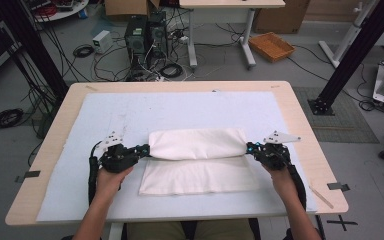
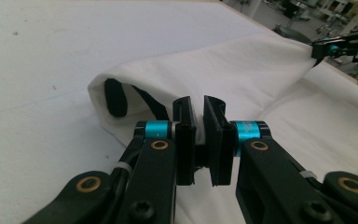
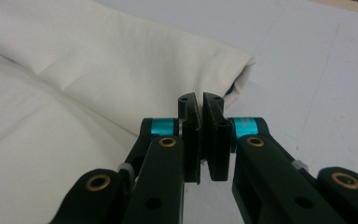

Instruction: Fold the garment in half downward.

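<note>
I see the desk [image 1: 300, 125], a pale wooden top, covered almost edge to edge by a white mat [image 1: 105, 115]. On the mat, toward my near side of centre, lies the white cloth [image 1: 200, 172], spread flat at the front with its far part folded over into a soft, puffy roll that runs across between my two tools.

My left gripper [image 1: 142, 149] sits at the left end of that roll, held in my left hand [image 1: 111, 180]. In the left gripper view its fingers [image 2: 184, 135] are pressed nearly together with a thin fold of cloth pinched between them, and the open end of the roll gapes just beyond, showing a dark strap or band [image 2: 114, 97] inside.

My right gripper [image 1: 252, 147] is at the right end of the roll, in my right hand [image 1: 281, 177]. In the right gripper view its fingers [image 3: 216, 135] are likewise squeezed close on the cloth's edge, right at the rounded corner of the fold.

Both forearms come in from the bottom of the high view. A cable [image 1: 93, 175] trails back along my left wrist.
</note>
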`<state>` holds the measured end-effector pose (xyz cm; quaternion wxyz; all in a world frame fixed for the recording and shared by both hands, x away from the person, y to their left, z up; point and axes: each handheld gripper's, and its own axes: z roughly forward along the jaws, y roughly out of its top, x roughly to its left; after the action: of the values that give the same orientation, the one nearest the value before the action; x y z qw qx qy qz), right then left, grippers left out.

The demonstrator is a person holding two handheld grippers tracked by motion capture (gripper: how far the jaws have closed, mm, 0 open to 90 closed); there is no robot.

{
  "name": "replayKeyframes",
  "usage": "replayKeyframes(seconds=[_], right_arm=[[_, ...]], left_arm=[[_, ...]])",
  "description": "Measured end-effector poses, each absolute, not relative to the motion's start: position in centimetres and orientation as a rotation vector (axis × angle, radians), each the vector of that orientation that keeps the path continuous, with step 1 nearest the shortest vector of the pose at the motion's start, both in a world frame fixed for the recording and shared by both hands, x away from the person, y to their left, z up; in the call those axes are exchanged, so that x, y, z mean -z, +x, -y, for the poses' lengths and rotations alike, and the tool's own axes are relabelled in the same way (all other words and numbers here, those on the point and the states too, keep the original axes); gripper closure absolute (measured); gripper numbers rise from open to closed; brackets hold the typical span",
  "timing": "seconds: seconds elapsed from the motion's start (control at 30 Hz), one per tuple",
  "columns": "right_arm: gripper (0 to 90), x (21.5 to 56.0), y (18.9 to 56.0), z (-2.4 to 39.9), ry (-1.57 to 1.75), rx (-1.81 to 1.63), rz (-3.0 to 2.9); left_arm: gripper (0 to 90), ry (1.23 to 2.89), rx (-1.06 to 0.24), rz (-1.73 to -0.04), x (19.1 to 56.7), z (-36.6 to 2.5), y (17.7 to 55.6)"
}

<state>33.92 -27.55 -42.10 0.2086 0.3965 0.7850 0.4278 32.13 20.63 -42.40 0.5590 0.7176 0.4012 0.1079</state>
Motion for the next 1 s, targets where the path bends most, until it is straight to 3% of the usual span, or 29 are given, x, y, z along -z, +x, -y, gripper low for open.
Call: replayKeyframes(seconds=[0.43, 1.0], right_arm=[[86.5, 42.0, 27.2, 29.1, 1.002, -1.198, -2.224], [86.3, 42.9, 24.3, 30.2, 1.049, -1.14, -2.28]], left_arm=[[82.7, 1.716, -0.16, -0.875, 43.3, -21.6, 26.6], [82.7, 1.827, -0.105, -0.878, 44.5, -21.7, 24.8]])
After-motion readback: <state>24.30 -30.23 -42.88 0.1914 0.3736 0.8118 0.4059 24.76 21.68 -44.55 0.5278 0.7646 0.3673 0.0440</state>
